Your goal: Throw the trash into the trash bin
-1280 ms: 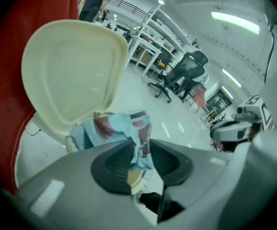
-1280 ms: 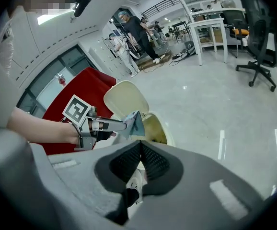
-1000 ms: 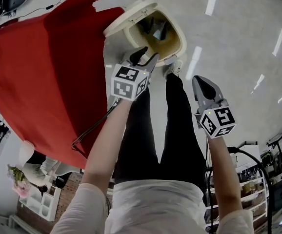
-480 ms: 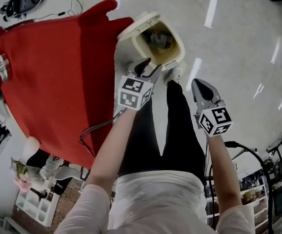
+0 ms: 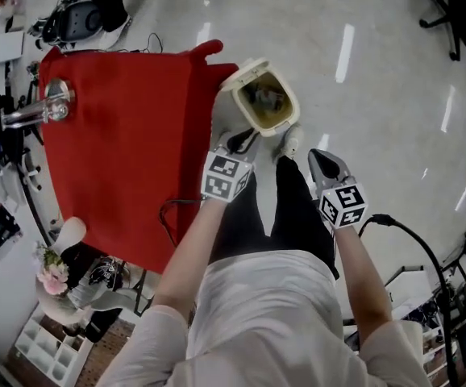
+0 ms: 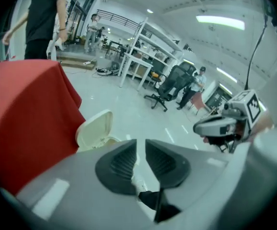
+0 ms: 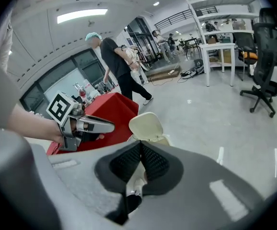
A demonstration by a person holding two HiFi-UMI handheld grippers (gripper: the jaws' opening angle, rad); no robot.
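Two grippers, one bin. The left gripper (image 5: 243,139) has just been closing its jaws, which now stand a narrow slit apart with nothing between them. The right gripper (image 5: 317,156) has its jaws pressed together, also empty. Both point down toward the bin (image 5: 292,110). It stands upright on the floor (image 5: 378,95), just beside a corner of the red-draped table (image 5: 128,143), its mouth facing up. Its single lid (image 6: 96,127) is tipped up on the table side. Trash (image 5: 265,97) lies inside the bin; I cannot count the pieces.
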